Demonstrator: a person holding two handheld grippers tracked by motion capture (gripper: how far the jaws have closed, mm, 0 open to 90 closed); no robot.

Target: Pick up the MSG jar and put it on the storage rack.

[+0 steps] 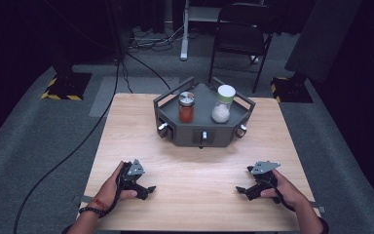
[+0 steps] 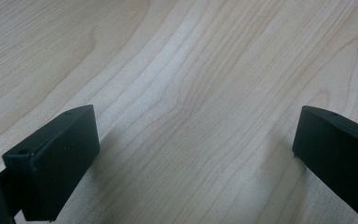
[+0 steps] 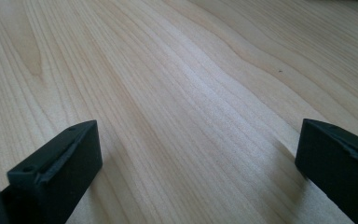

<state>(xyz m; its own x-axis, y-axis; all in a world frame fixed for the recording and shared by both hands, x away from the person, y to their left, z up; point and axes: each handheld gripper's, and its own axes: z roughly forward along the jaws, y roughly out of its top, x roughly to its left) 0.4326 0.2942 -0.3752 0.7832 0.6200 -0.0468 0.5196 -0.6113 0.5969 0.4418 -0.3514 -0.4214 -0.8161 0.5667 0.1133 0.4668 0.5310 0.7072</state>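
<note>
A dark grey tray (image 1: 203,130) with knobs on its front stands at the far middle of the wooden table (image 1: 195,170). On it are a jar of red powder with a metal lid (image 1: 186,107) and a jar of white powder with a pale lid (image 1: 222,104). My left gripper (image 1: 147,190) rests near the table's front left, held by a hand with a bracelet. My right gripper (image 1: 243,191) rests at the front right. Both point inward. In the left gripper view the jaws (image 2: 196,154) stand wide open over bare wood; the right gripper's jaws (image 3: 198,158) do likewise.
A black folding chair (image 1: 241,34) stands behind the table. Cables run over the grey floor at left. Yellow-black striped bases (image 1: 63,87) flank the table's far corners. Bare wood lies between the grippers and the tray.
</note>
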